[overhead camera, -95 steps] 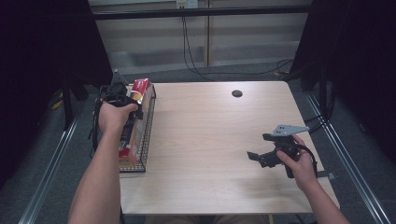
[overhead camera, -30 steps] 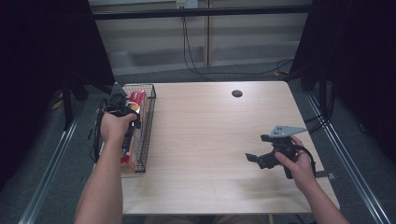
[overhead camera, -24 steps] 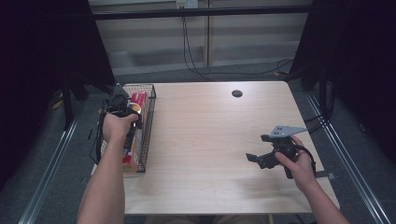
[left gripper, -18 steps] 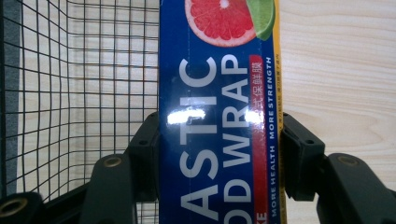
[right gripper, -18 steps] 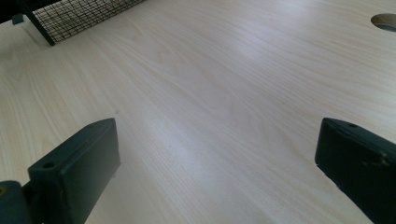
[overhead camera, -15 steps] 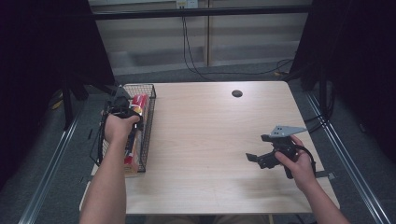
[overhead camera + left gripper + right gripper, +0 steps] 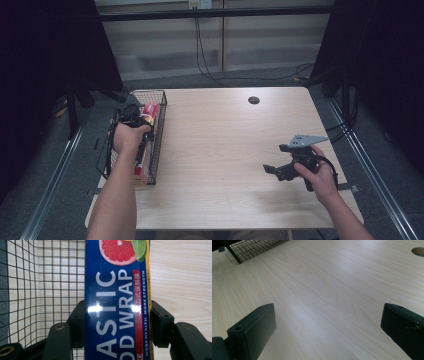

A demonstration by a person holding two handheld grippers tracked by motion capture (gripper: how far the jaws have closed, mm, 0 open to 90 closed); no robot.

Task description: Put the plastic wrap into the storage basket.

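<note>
A long box of plastic food wrap (image 7: 150, 112), blue with a red end and a citrus picture (image 7: 115, 302), lies lengthwise in the black wire basket (image 7: 149, 92) at the table's left edge. My left gripper (image 7: 139, 120) is above the basket, and its two jaws press on the box's two long sides (image 7: 117, 308). Wire mesh (image 7: 37, 277) shows to one side of the box and bare wood to the other. My right gripper (image 7: 276, 161) is held low over the table's right front, open, with nothing between its jaws (image 7: 328, 322).
The light wooden table (image 7: 225, 140) has a round cable hole (image 7: 253, 100) near its far edge, also in the right gripper view as the hole (image 7: 418, 251). A corner of the basket (image 7: 254, 248) lies far off from my right gripper. Cables hang behind the table.
My left hand and the box have shifted a little toward the near edge and sunk lower along the basket. The right gripper has stayed in place.
</note>
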